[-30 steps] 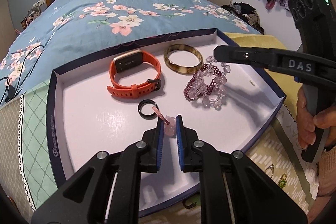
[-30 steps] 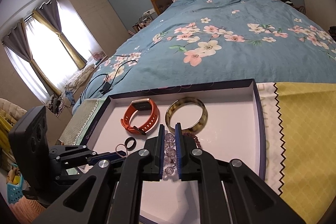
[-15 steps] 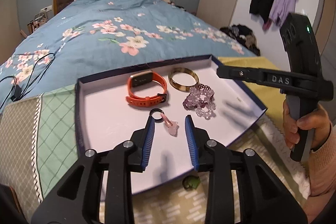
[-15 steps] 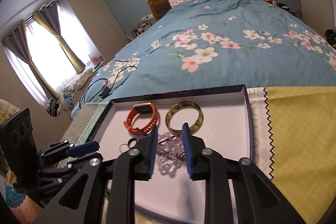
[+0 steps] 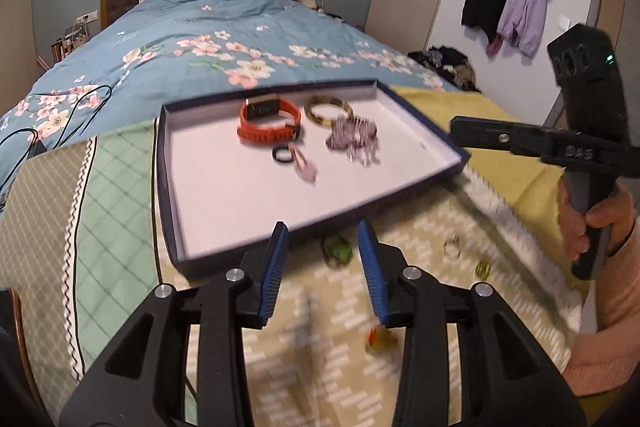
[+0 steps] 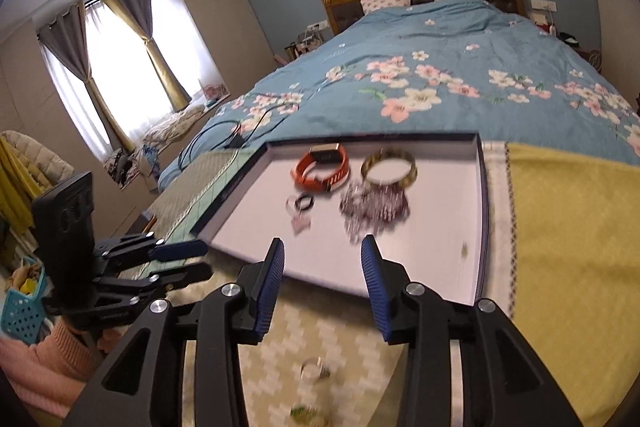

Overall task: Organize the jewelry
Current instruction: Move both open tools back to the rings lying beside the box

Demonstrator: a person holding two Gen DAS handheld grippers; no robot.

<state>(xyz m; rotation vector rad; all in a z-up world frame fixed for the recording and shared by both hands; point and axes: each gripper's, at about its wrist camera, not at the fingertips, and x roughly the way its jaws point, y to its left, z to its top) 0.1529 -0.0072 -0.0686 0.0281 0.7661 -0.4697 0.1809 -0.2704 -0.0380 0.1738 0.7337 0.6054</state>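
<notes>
A shallow white tray with a dark blue rim lies on the bed's patterned cover. In it rest an orange watch, a tortoiseshell bangle, a purple bead bracelet, a black ring and a pink pendant. My left gripper hovers over the cover in front of the tray, jaws opening, nothing between them; a green ring lies beyond it. My right gripper is near the tray's front edge, jaws opening and empty.
Loose rings lie on the cover: a silver one, a yellow-green one and an orange-yellow one. A black cable trails on the blue floral duvet. A person's hand holds the right gripper.
Both grippers let go of their pieces, the left the pink pendant and the right the bead bracelet, opened, and pulled back out of the tray toward its front edge.
</notes>
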